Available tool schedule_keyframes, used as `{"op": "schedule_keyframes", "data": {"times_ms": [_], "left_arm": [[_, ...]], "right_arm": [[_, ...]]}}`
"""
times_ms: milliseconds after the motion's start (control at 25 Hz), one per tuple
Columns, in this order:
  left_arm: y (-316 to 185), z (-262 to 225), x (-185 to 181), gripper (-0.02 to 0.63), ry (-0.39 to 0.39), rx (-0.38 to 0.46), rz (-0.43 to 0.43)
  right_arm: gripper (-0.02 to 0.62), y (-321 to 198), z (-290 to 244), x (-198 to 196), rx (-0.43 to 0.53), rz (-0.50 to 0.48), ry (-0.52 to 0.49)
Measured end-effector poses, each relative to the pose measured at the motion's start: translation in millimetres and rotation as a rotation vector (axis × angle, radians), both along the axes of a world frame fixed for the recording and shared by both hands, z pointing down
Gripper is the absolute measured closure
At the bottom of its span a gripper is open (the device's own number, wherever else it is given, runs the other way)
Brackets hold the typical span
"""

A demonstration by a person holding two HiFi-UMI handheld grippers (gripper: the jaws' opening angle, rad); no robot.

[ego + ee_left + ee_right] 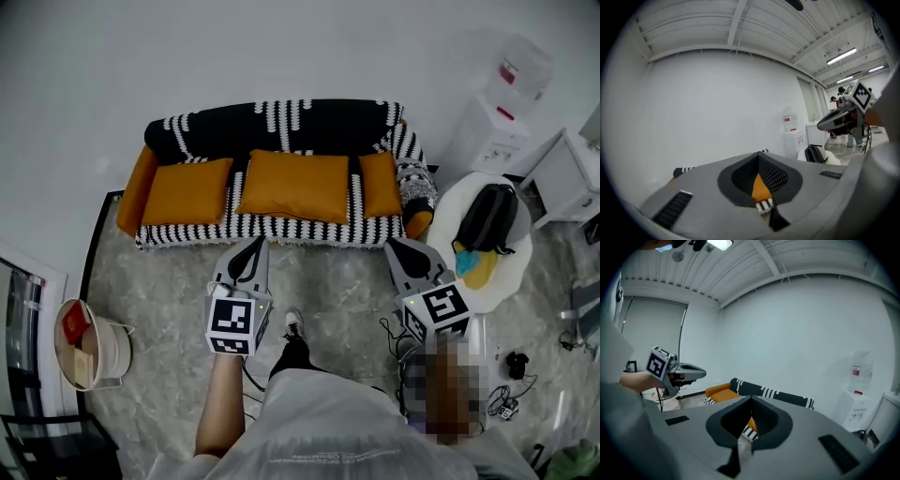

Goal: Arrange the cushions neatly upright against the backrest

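A black-and-white patterned sofa point(281, 122) stands against the wall. Three orange cushions rest on its seat: a left one point(186, 190), a wide middle one point(295, 185) and a narrow right one point(380, 184). They appear to lie back on the seat below the backrest point(771, 392). My left gripper point(255, 246) is shut and empty, hovering over the floor just before the sofa's front edge, below the middle cushion. My right gripper point(398, 247) is shut and empty too, near the sofa's right front corner. A strip of orange cushion point(761, 186) shows past the left jaws.
A round white table point(511, 267) holding a black backpack point(487, 217) stands right of the sofa. A water dispenser point(497, 112) and a white cabinet point(567, 178) are behind it. A bin point(89, 342) sits at the left. Cables point(511, 403) lie on the floor by my foot point(293, 325).
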State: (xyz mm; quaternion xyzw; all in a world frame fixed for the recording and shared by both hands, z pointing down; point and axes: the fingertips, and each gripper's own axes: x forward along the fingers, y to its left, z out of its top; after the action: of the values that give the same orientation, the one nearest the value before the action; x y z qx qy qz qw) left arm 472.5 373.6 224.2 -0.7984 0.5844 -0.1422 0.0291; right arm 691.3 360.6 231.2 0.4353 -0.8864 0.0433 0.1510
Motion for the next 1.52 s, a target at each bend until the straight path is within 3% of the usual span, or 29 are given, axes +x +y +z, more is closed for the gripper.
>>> {"op": "schedule_keyframes", "data": {"times_ms": [120,320,640,920,1120,1360,1520], "left_arm": [[-41,0,-28,0.584,0.021,-0.003,-0.021],[-96,13,-53,0.583,0.027,-0.050,0.067],[-168,44,-106,0.583,-0.021,-0.149,0.125],[-216,75,-146,0.583,-0.052,-0.228,0.144],[-244,106,-166,0.583,-0.070,-0.287,0.140],[-276,149,-184,0.584,-0.065,-0.370,0.102],[-301,186,-197,0.584,-0.102,-0.426,0.080]], "right_arm": [[0.594,-32,7,-24,-0.003,-0.003,0.067],[0.594,-86,25,-47,-0.060,0.084,0.132],[0.594,-163,55,-89,-0.205,0.148,0.043],[0.594,-211,82,-113,-0.302,0.168,0.030],[0.594,-237,105,-121,-0.261,0.181,0.138],[0.594,-272,143,-119,-0.315,0.182,0.164],[0.594,-303,184,-105,-0.376,0.225,0.192]]}}
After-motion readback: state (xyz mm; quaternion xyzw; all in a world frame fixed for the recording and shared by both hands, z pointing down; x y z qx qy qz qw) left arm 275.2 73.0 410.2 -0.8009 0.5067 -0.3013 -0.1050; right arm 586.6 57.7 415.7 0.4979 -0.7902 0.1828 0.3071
